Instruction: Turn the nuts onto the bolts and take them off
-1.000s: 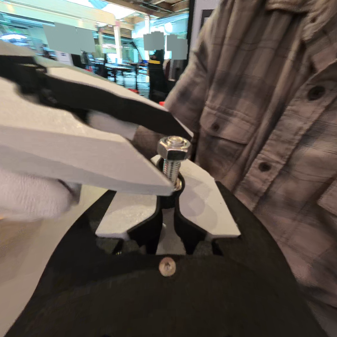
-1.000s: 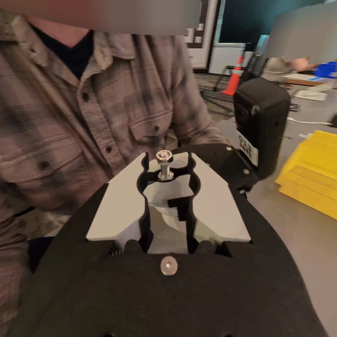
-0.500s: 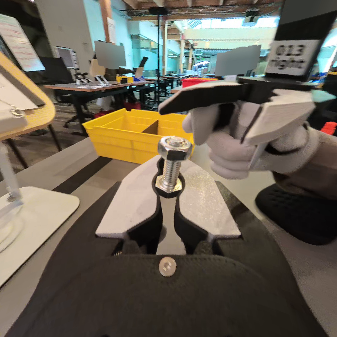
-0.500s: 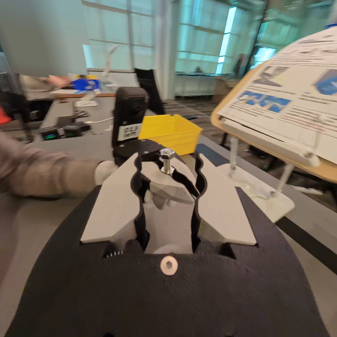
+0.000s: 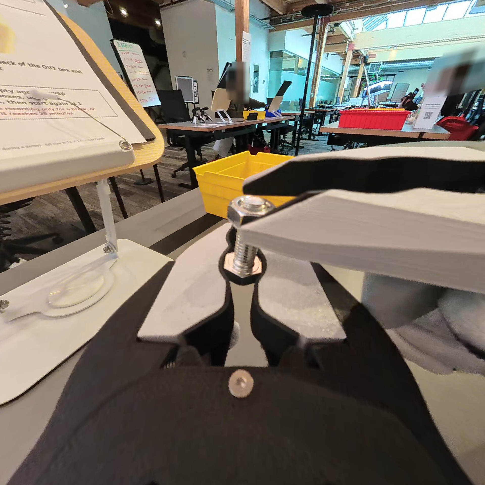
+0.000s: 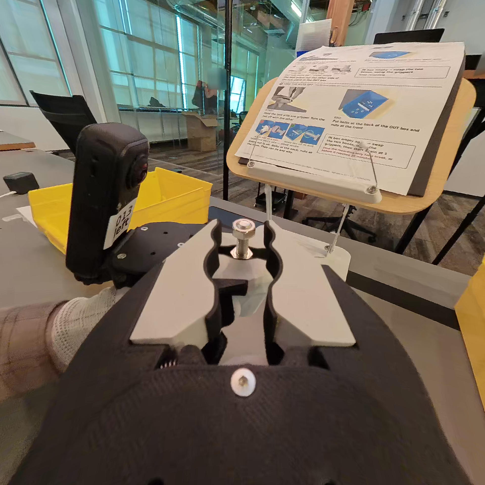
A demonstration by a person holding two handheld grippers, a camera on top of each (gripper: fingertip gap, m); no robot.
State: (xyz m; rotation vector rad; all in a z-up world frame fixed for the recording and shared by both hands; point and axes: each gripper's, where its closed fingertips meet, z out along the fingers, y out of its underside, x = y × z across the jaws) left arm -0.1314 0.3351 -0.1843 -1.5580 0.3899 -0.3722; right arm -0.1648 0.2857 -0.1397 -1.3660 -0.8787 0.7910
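Left wrist view: left gripper (image 5: 242,270) clamped on hex part at lower end of bolt (image 5: 245,252), frame centre, bolt upright. Right gripper (image 5: 258,207) entering from right, fingers straddling upper hex part; contact unclear.

Right wrist view: right gripper (image 6: 242,229) parted narrowly, upper hex between tips, gaps visible both sides. Yellow bin (image 6: 170,196) behind, left.
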